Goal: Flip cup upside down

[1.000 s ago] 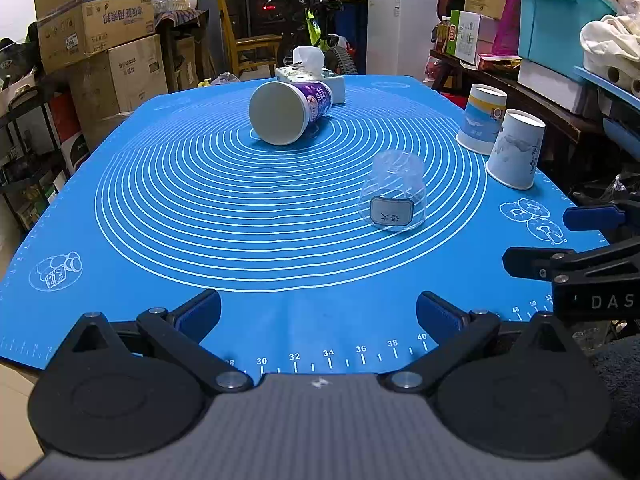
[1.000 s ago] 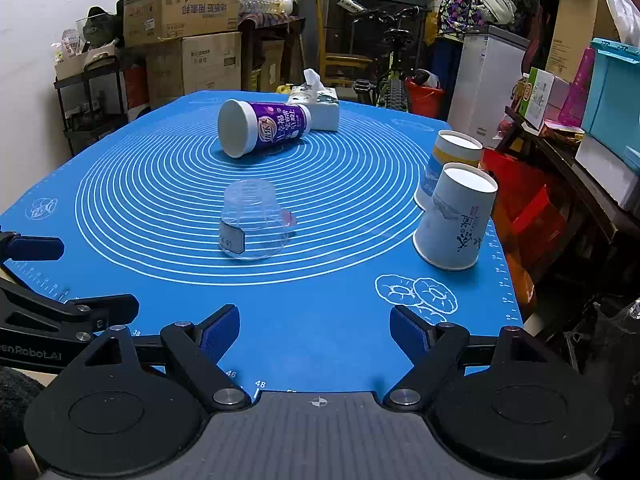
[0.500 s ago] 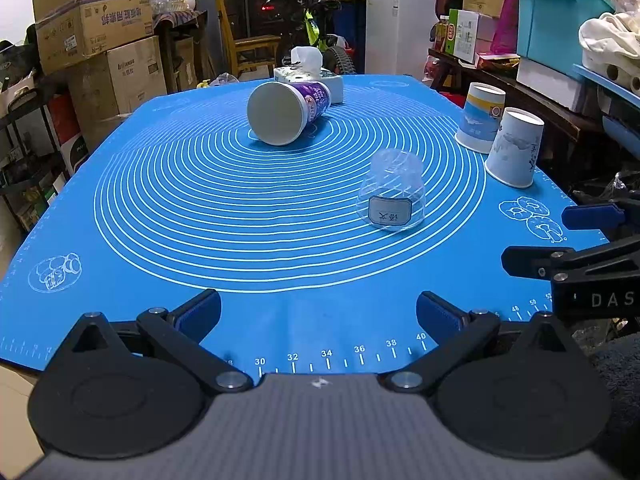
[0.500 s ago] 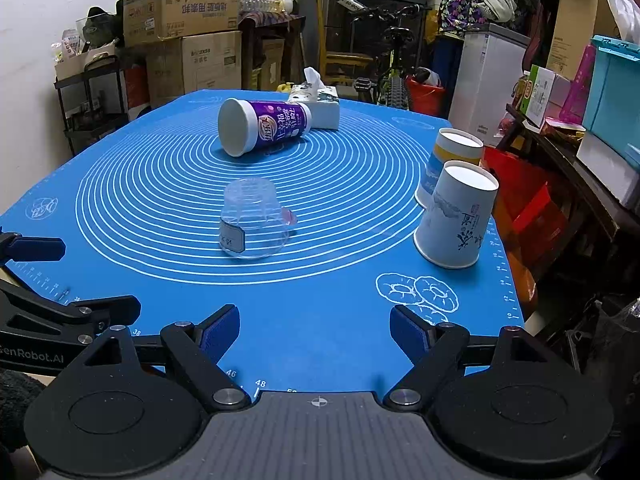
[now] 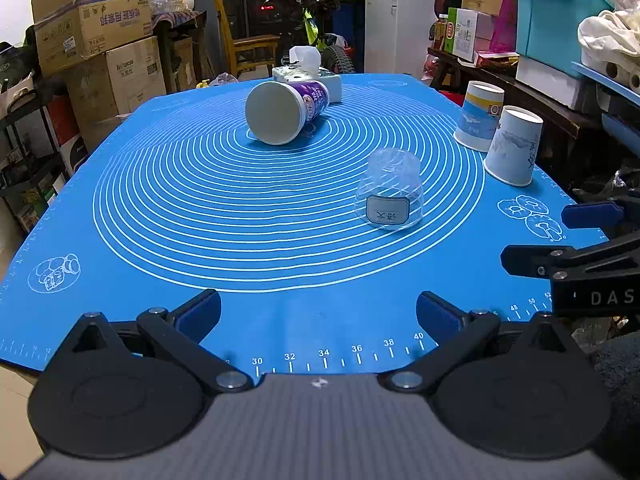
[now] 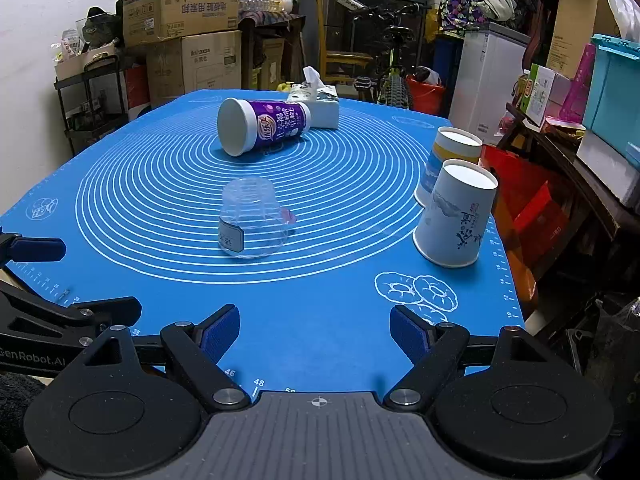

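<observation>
On the left, the left gripper (image 5: pixel 318 312) hovers at the near edge of the blue mat (image 5: pixel 160 240), fingers spread wide and holding nothing. Further back lies a purple cup (image 5: pixel 286 110) on its side, touching a tissue box (image 5: pixel 308 74). Near the mat's middle a clear plastic cup (image 5: pixel 390 196) stands mouth down, so it looks already flipped. At the right edge two paper cups (image 5: pixel 514 146) also stand inverted. The right gripper (image 6: pixel 314 332) is likewise spread and empty. Judging by this, only the toppled purple cup may remain.
</observation>
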Motion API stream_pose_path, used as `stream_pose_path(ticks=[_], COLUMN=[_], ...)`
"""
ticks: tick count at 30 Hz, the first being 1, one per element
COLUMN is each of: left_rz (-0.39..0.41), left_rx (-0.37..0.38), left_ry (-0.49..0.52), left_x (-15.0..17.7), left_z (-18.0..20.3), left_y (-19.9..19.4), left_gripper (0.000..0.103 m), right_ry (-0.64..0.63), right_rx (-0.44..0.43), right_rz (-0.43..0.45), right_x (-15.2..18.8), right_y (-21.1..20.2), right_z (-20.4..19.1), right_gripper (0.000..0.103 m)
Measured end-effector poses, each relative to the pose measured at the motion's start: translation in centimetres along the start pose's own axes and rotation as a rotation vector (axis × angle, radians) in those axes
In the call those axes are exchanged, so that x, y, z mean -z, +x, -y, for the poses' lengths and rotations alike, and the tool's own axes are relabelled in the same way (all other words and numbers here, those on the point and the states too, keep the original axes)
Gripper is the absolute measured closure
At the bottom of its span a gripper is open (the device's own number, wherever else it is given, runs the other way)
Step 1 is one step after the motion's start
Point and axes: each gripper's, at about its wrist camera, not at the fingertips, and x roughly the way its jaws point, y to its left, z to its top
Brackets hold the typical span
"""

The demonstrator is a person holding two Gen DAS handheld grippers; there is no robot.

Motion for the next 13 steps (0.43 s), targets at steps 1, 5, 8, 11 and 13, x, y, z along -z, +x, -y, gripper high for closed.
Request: stream_pose_path(ticks=[1,5,8,11,13], left_rz=[0.0,-0.004,-0.004,-0.003,-0.002], left_rx=[0.0,0.0,0.001,0.001,0.0], left_ry=[0.0,0.001,0.001,0.001,0.001], left_x=[0.01,0.01,0.01,0.02,0.03], left_z=[0.01,0.05,0.05,0.07,0.09], left_y=[0.01,0.07,0.07,0.07,0.09], left_gripper=[0.0,0.0,0.0,0.0,0.0], right_ry=[0.001,0.004,0.005,0.006,0.007], right_rx=[0.0,-0.002,-0.002,-0.002,-0.002], right_rz=[-0.001,-0.004,-0.004,-0.004,-0.004], right_x=[0.05,0.21,0.18,0.17,0.09], right_y=[0.07,0.18,0.19,0.19,0.22], right_z=[0.03,0.12,0.15,0.18,0.24], right_gripper=[0.018,0.018,0.018,0.018,0.018])
